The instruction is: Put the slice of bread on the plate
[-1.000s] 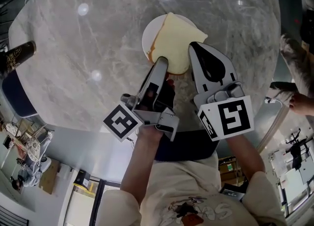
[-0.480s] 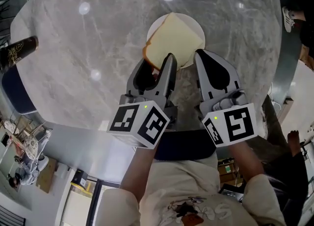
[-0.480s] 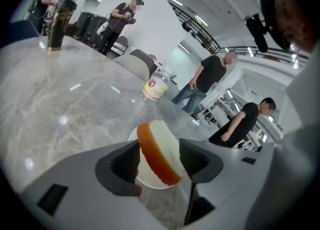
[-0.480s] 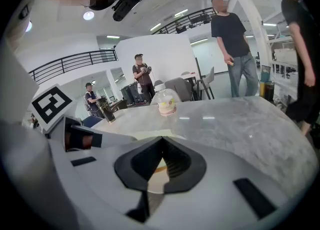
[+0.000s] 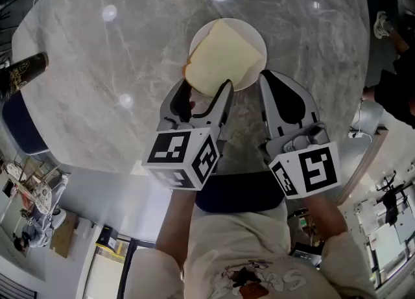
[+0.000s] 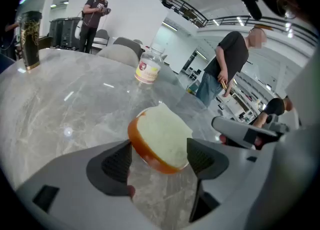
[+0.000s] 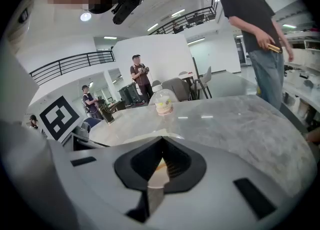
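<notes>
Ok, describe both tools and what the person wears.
The left tool and right tool are light grey plastic, with tapered jaws and black textured pads. Each carries a white cube with black square markers. The shirt is beige, short-sleeved, with a dark print.

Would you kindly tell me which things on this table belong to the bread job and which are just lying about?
Job in hand:
pale, brown-crusted slice of bread, lying on the round white plate.

Just lying about:
small clear labelled jar; tall dark cylinder with gold pattern, both apart from the plate.
</notes>
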`<state>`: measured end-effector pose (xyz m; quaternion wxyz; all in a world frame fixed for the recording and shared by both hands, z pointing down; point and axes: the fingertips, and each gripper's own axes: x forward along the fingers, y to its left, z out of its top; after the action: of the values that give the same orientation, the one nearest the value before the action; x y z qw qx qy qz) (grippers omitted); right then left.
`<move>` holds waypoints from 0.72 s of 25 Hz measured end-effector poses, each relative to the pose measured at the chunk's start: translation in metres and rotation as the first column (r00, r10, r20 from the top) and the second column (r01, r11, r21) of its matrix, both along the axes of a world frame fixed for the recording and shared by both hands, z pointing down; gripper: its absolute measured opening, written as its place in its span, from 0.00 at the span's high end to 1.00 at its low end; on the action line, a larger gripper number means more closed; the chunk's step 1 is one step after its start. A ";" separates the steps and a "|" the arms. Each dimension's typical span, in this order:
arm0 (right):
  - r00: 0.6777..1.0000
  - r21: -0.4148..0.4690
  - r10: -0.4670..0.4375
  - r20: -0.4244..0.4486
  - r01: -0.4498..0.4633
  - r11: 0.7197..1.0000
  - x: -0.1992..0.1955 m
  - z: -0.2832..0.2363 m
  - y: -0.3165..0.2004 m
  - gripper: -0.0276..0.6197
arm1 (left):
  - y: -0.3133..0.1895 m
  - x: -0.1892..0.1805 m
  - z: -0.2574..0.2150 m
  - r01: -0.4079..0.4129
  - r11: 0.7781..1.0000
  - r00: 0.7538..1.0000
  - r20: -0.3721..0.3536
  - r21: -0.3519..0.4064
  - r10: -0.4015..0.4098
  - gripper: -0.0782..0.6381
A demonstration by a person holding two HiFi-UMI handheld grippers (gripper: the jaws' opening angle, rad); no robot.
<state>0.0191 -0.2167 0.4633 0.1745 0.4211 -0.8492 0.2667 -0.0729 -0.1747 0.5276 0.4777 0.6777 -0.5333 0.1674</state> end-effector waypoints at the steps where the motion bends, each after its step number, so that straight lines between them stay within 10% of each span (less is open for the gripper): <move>1: 1.000 -0.004 0.004 -0.001 -0.004 1.000 0.002 0.000 0.001 0.95 | 0.004 0.001 0.002 -0.035 0.999 0.999 0.005 -0.012 0.035 0.42; 10: 1.000 -0.029 0.004 -0.009 -0.004 1.000 0.009 0.003 0.012 0.95 | 0.029 0.012 0.018 -0.295 0.946 0.943 0.116 -0.132 0.311 0.39; 18: 1.000 -0.036 0.002 -0.013 -0.003 0.999 0.009 0.004 0.018 0.95 | 0.037 0.008 0.024 -0.326 0.929 0.922 0.159 -0.176 0.354 0.39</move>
<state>0.0280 -0.1985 0.4677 0.1873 0.4207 -0.8425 0.2794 -0.0650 -0.1374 0.5516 0.4373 0.7045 -0.4361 0.3497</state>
